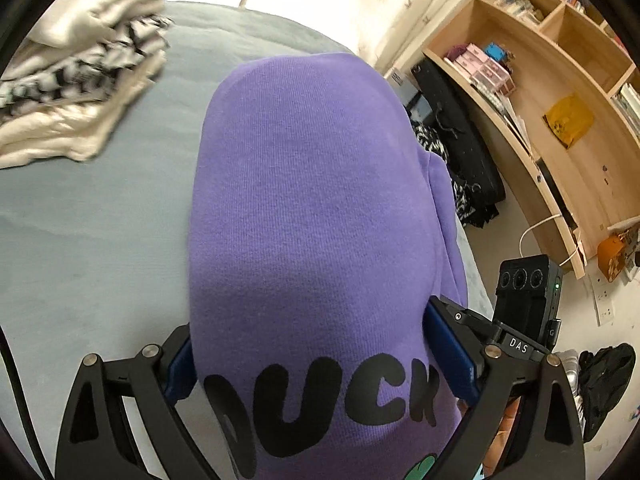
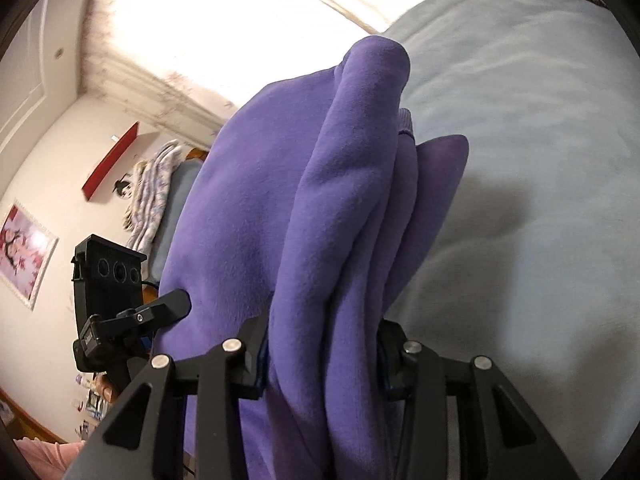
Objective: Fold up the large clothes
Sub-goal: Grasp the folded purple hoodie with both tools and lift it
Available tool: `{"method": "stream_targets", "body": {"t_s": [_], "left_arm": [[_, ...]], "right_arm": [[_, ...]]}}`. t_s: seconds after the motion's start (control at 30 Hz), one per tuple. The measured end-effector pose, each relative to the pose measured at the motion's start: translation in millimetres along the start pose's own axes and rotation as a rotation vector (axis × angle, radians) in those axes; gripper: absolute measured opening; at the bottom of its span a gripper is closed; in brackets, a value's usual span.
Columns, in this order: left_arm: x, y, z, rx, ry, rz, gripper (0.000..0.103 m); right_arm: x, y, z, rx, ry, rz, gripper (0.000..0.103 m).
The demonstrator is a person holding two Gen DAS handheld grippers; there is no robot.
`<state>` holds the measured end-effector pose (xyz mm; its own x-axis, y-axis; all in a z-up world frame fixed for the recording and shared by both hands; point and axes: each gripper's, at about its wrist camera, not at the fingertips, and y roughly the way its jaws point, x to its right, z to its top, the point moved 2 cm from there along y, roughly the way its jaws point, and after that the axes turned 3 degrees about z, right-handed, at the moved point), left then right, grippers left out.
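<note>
A purple sweatshirt [image 1: 304, 200] with black "DUCK" lettering fills the left wrist view, held up above the grey-blue bed [image 1: 80, 232]. My left gripper [image 1: 308, 360] is shut on the sweatshirt, its blue pads pressed on either side of a thick fold. In the right wrist view the same purple sweatshirt [image 2: 332, 240] hangs in bunched folds. My right gripper [image 2: 320, 360] is shut on it, with several layers between the jaws. The bed [image 2: 540, 200] lies behind the cloth.
A stack of folded clothes [image 1: 76, 80], white and black-and-white patterned, sits on the bed at the far left. A wooden bookshelf [image 1: 560, 100] and dark bags [image 1: 460, 140] stand on the floor to the right. A bright curtained window [image 2: 240, 20] lies beyond the bed.
</note>
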<state>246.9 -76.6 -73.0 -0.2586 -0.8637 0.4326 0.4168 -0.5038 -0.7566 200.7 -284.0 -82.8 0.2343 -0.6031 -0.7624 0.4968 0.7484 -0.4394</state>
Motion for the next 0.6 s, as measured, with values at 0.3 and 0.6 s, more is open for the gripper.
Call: {"method": "stream_targets", "body": {"t_s": [0.3,0.6], "left_arm": [[-57.5,-93.3,-3.8,0.097,-0.044,0.023,0.096],[-131.8,-132.7,48.9,0.189,-0.073,0.050,0.096]], "right_arm": [[-78.3,42.8,2.8,-0.027,-0.090,0.057,0.039],[-129.5,121.3,45.3,-0.040,-0.180,0.119,0.039]]}}
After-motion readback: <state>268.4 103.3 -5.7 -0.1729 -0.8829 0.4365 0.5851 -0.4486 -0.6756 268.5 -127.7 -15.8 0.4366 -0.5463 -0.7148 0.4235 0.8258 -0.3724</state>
